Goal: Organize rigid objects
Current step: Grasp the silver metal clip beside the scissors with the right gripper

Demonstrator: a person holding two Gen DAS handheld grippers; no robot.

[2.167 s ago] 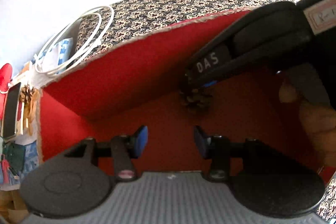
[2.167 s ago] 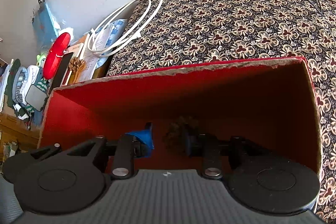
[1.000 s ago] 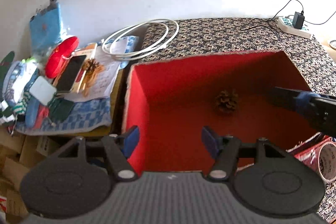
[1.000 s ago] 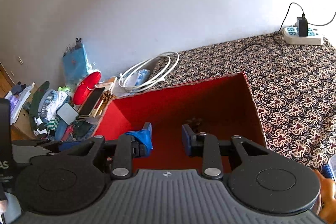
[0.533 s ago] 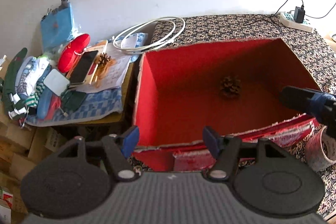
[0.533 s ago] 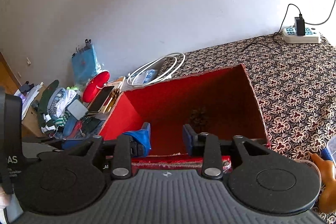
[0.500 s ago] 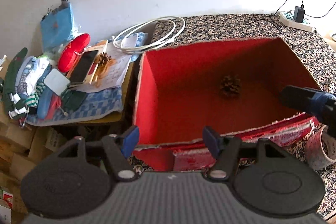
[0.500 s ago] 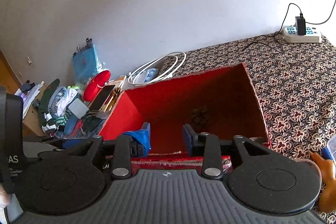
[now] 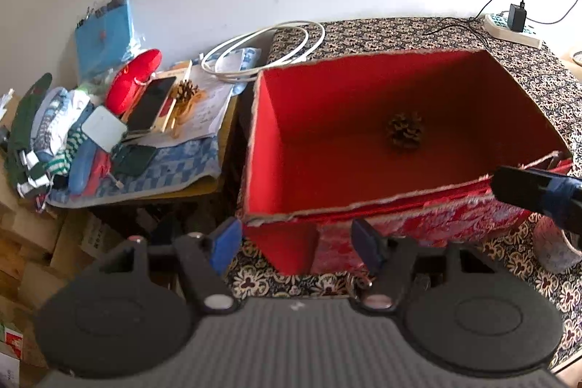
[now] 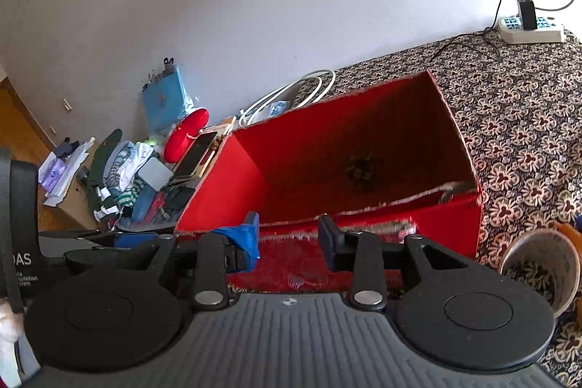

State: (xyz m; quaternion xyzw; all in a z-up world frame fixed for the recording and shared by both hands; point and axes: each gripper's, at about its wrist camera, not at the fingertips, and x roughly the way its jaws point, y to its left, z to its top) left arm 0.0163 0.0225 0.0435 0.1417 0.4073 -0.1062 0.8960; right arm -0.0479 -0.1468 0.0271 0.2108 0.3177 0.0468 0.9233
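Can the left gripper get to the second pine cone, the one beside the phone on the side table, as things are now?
Probably yes. The left gripper is open and empty, and the pine cone lies uncovered on the papers beside the phone, with nothing above it. The red box stands to its right, not between.

White cable point(image 9: 276, 46), power strip point(image 10: 531, 30)

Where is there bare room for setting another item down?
Inside the red box, floor is bare left of and in front of the pine cone. Patterned cloth between box and power strip is free. The side table is crowded.
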